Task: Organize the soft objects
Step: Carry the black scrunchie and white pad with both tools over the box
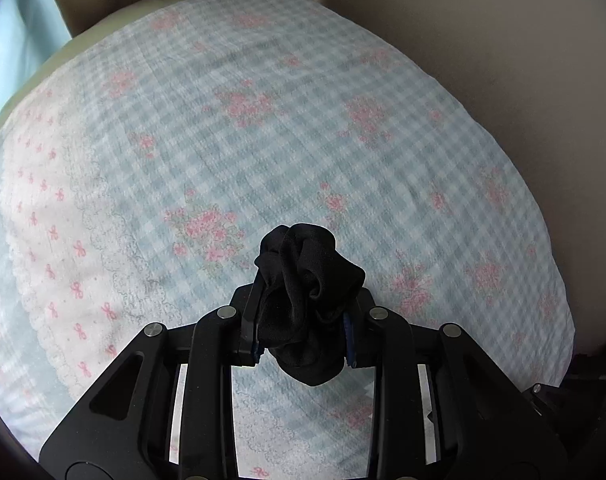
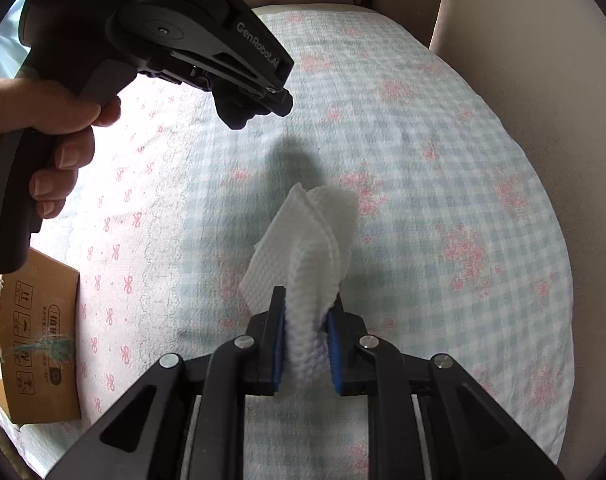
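My left gripper (image 1: 303,312) is shut on a bunched black cloth (image 1: 303,280) and holds it above the checked floral sheet (image 1: 263,140). My right gripper (image 2: 305,328) is shut on a folded white textured cloth (image 2: 307,240), also held above the sheet (image 2: 443,180). The left gripper body (image 2: 175,40), held in a hand, shows in the right wrist view at the upper left, with a dark bit of the black cloth (image 2: 239,112) under its tip. Its shadow falls on the sheet ahead of the white cloth.
A brown cardboard box (image 2: 39,340) stands at the sheet's left edge. Beige cushions (image 1: 503,60) rise behind and to the right of the sheet. A pink-bow patterned strip (image 1: 51,232) runs along the sheet's left side.
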